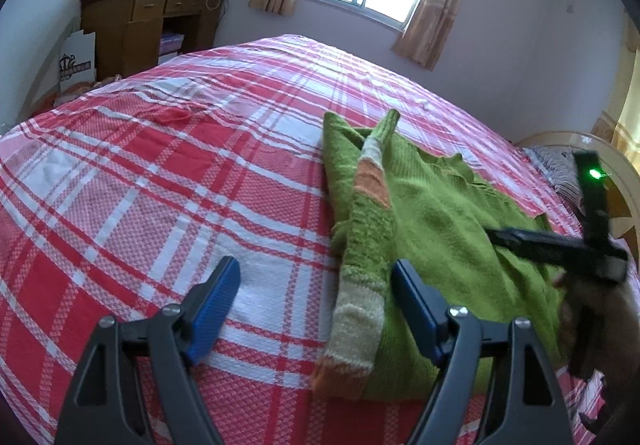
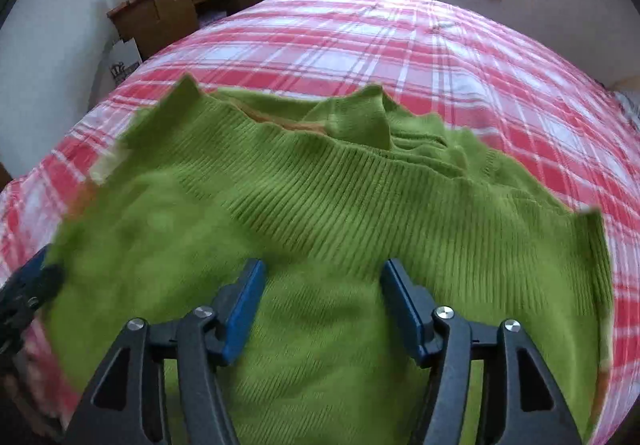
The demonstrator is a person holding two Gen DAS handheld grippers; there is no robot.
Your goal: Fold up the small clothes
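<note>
My left tool (image 1: 316, 293) and right tool (image 2: 322, 299) both hang spread, pinching nothing. The sweater (image 2: 320, 213) lies on the bed (image 1: 160, 165); I'd pinch its near hem at both corners, then fold away evenly.

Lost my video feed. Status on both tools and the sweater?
Left tool open, at striped sleeve. Right tool open over green sweater, which is partly folded on plaid bed. Nothing blocking.
</note>
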